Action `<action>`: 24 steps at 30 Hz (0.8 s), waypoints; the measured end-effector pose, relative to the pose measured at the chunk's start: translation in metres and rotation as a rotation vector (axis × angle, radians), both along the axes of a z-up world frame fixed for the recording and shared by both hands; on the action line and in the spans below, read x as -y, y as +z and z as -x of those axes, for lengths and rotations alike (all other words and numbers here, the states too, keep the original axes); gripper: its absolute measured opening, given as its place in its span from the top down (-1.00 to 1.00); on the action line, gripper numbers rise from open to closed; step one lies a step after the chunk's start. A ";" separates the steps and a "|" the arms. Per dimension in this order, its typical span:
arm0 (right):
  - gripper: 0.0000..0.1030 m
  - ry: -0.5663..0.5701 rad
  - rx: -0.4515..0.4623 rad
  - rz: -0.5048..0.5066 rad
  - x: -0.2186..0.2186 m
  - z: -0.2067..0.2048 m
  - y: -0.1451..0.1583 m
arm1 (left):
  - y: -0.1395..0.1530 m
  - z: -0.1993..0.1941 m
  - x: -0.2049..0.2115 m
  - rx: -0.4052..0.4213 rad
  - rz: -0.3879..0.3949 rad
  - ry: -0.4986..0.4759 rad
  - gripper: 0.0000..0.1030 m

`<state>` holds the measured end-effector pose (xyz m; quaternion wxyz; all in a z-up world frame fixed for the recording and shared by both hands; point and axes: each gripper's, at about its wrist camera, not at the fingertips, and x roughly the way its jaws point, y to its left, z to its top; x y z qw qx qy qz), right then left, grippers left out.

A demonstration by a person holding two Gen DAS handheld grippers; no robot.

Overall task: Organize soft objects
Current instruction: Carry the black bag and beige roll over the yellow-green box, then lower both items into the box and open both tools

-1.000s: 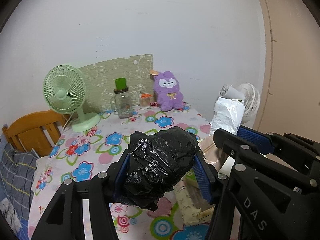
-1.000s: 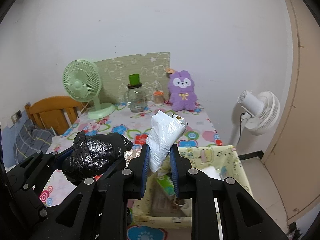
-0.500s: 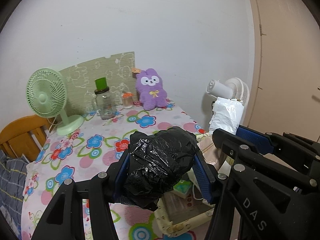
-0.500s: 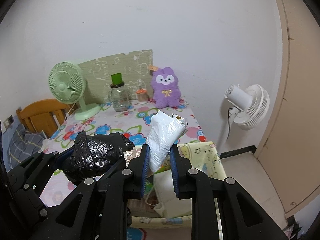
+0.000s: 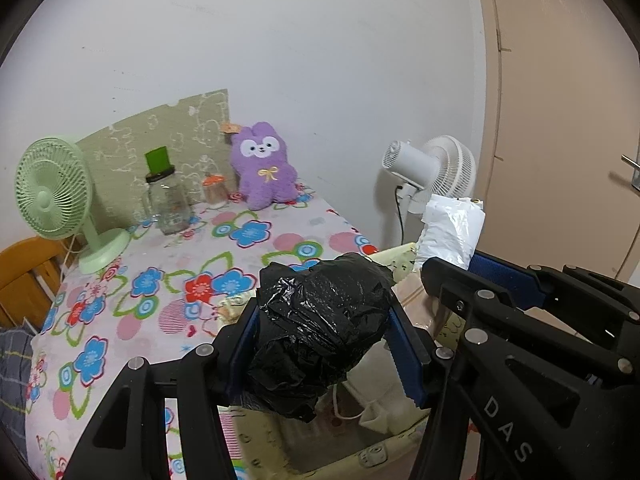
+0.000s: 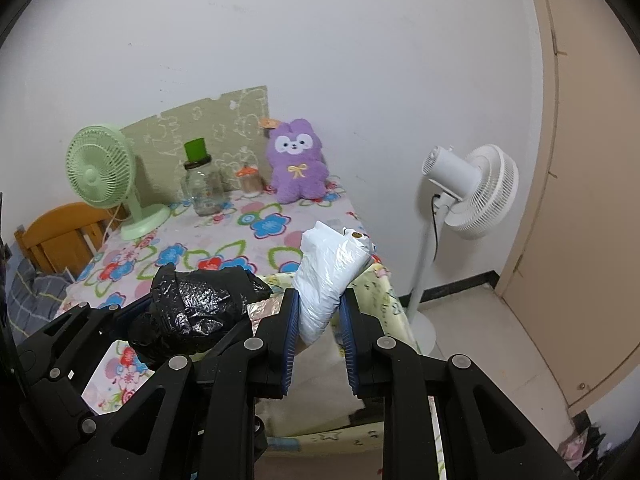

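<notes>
My left gripper (image 5: pixel 322 312) is shut on a crumpled black plastic bag (image 5: pixel 320 328), whose bulk bulges above and below the blue pads. Close on its right, my right gripper (image 6: pixel 320 300) is shut on a rolled white plastic bag (image 6: pixel 332 264) that sticks up past the fingertips. Both bags hang over a pale yellow fabric box (image 5: pixel 320 452) at the near right edge of the floral table (image 5: pixel 160 280). White and beige items lie inside the box, mostly hidden by the grippers. A purple plush rabbit (image 5: pixel 264 168) sits at the table's far end.
A green desk fan (image 5: pixel 52 192), a glass jar with a green lid (image 5: pixel 166 200) and a small orange-capped jar (image 5: pixel 214 190) stand at the table's back. A white standing fan (image 6: pixel 472 192) is on the floor at the right, by a beige door (image 6: pixel 580 160). A wooden chair (image 5: pixel 24 268) is at the left.
Both grippers have moved right and a little down with their bags, so the table's things slid left in view and the yellow box now lies under them. Both grips are unchanged.
</notes>
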<state>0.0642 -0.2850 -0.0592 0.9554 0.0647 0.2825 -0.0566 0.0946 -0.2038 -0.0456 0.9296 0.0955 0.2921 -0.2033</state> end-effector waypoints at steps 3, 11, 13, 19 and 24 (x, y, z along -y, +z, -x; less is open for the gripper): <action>0.54 -0.014 -0.006 -0.004 0.006 -0.001 -0.004 | -0.004 -0.003 0.007 -0.005 -0.005 -0.015 -0.22; 0.54 -0.033 -0.038 0.001 0.017 -0.006 -0.015 | -0.017 -0.009 0.017 -0.041 -0.005 -0.040 -0.31; 0.54 -0.035 -0.047 0.005 0.018 -0.008 -0.018 | -0.020 -0.011 0.019 -0.048 -0.009 -0.051 -0.43; 0.55 -0.027 -0.064 0.011 0.018 -0.010 -0.024 | -0.026 -0.011 0.020 -0.052 -0.025 -0.064 -0.77; 0.55 -0.003 -0.067 0.007 0.014 -0.013 -0.028 | -0.027 -0.009 0.016 -0.041 -0.048 -0.062 -0.89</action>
